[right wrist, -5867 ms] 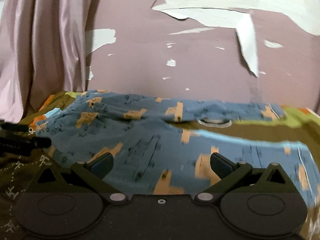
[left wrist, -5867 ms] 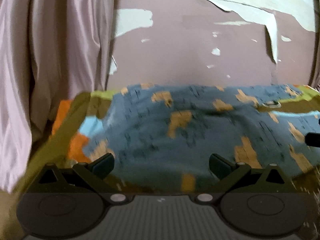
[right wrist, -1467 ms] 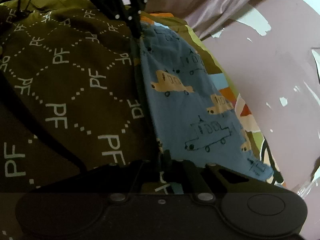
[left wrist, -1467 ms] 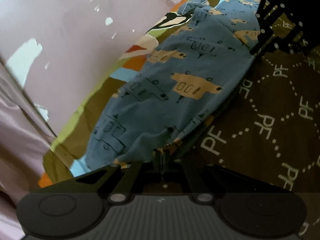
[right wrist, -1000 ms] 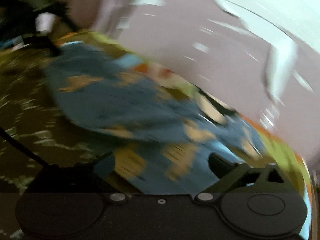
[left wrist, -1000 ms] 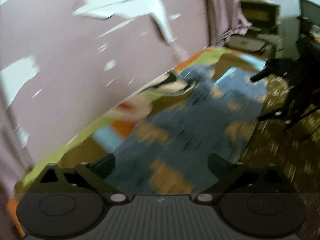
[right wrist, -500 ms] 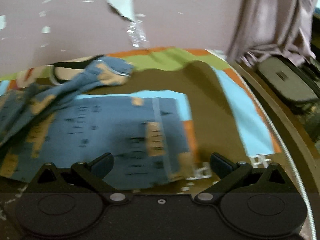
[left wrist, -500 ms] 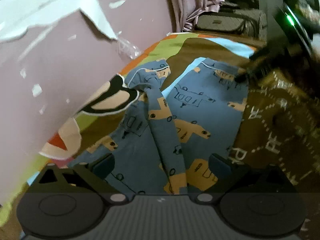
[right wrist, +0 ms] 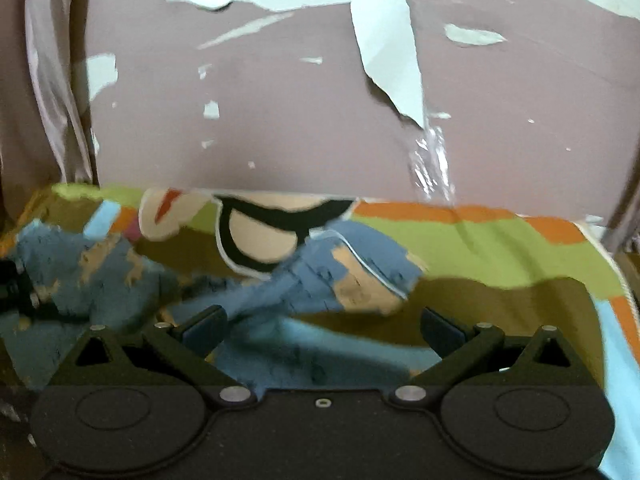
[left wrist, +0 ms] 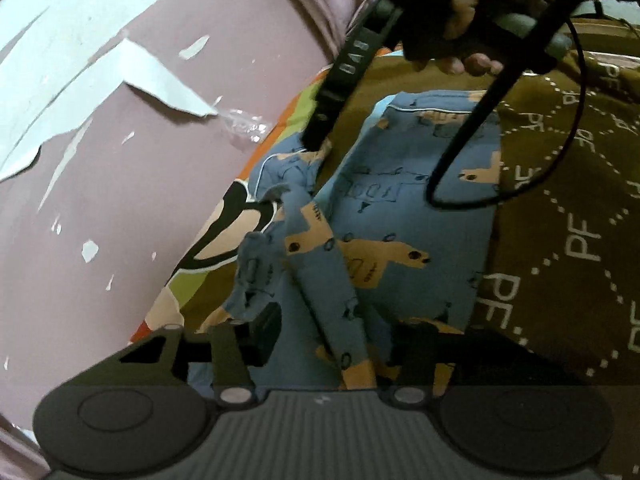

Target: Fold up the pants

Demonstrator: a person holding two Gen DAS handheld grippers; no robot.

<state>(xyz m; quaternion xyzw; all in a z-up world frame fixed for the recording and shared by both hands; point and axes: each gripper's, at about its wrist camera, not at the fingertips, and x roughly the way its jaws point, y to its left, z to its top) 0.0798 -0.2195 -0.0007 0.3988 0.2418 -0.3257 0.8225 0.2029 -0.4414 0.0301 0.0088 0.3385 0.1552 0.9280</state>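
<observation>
The blue pants (left wrist: 404,216) with tan car prints lie on the bed, one leg flat and the other twisted into a ridge (left wrist: 320,264). My left gripper (left wrist: 340,336) is open, its fingers on either side of that ridge near the crotch end. My right gripper (right wrist: 322,326) is open, just above the blue cloth (right wrist: 320,280) near the bunched leg end. In the left wrist view the right gripper's fingers (left wrist: 320,136) reach down at the far leg end, one touching the cloth.
A brown blanket with "PF" lettering (left wrist: 580,240) covers the bed on the right. A colourful cartoon sheet (right wrist: 460,232) lies under the pants. A mauve wall with peeling paint (right wrist: 300,100) runs along the bed's far side. A curtain (right wrist: 52,80) hangs at left.
Both grippers let go of the pants edge, opened and swung toward the leg end. They have since come down lower over the twisted leg.
</observation>
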